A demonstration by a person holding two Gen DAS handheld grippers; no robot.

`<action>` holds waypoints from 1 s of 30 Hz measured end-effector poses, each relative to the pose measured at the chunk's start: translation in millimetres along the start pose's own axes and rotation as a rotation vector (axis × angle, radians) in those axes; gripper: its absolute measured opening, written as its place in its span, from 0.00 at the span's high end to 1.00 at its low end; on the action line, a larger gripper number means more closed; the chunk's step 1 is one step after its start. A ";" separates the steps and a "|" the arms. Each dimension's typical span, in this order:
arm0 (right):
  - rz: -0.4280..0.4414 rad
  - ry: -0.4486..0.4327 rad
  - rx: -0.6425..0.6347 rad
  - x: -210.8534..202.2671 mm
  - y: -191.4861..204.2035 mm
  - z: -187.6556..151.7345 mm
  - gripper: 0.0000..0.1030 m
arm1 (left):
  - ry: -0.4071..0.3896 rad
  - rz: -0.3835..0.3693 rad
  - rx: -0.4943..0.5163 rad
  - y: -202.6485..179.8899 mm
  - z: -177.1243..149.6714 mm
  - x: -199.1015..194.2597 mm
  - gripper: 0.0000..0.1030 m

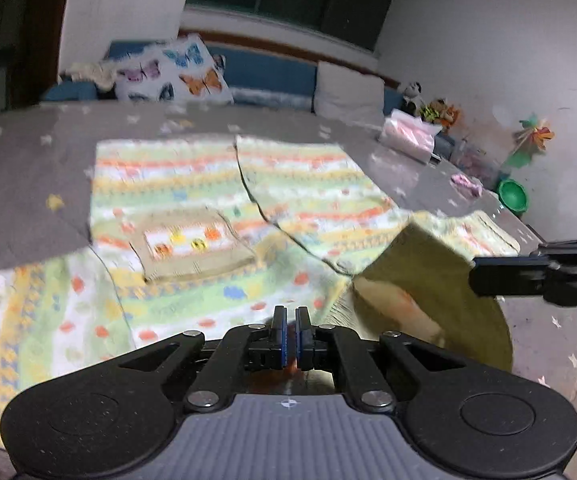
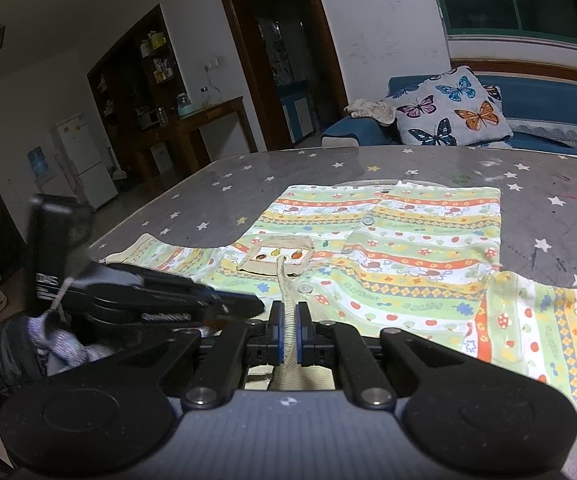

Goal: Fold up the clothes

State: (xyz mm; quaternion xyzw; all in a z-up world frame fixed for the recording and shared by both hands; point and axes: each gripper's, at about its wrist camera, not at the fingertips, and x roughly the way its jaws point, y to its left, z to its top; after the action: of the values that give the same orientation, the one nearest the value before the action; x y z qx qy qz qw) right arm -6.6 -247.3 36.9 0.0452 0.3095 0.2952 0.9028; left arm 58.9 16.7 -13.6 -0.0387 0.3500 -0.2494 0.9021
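Between my right fingers (image 2: 289,318) a beige ribbed hem (image 2: 287,292) is pinched tight — the edge of the striped shirt (image 2: 408,248) that lies spread on the starry grey table (image 2: 548,216) straight ahead of them. Its small pocket (image 2: 274,258) sits just beyond my fingertips. My left fingers (image 1: 289,330) are drawn almost together, with something orange showing in the narrow slit — whether they grip cloth I cannot tell. To their right a sleeve (image 1: 428,276) is lifted and turned over, yellow underside showing. A butterfly pillow (image 2: 452,108) sits on the blue sofa (image 2: 536,100) far beyond.
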 end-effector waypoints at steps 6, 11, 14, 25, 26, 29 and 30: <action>0.015 0.023 -0.025 5.0 5.0 -0.9 0.96 | -0.004 -0.019 0.182 -26.4 -15.3 -5.4 0.90; 0.045 0.084 -0.071 15.0 14.5 -6.1 0.94 | -0.012 -0.021 0.345 -50.1 -28.7 -12.5 0.90; 0.066 0.121 -0.100 19.7 21.1 -10.9 0.91 | -0.011 -0.038 0.337 -49.7 -30.3 -17.0 0.90; -0.025 0.096 -0.109 32.7 8.7 0.9 0.90 | -0.054 -0.067 0.319 -43.1 -30.9 -51.3 0.68; -0.033 0.118 -0.121 39.2 8.9 -3.0 0.90 | -0.065 -0.065 0.315 -41.6 -29.3 -55.6 0.67; -0.033 0.177 -0.188 52.1 17.5 -18.5 0.89 | -0.102 -0.067 0.284 -37.8 -19.9 -64.8 0.61; -0.037 0.182 -0.216 53.1 21.8 -22.8 0.88 | -0.114 -0.068 0.273 -37.3 -16.1 -65.6 0.61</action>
State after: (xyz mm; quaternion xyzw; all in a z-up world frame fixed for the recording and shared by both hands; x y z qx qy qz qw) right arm 2.7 -201.9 -4.0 -0.0849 0.3575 0.3130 0.8758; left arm -8.7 17.2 23.6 0.0584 0.2597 -0.3224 0.9084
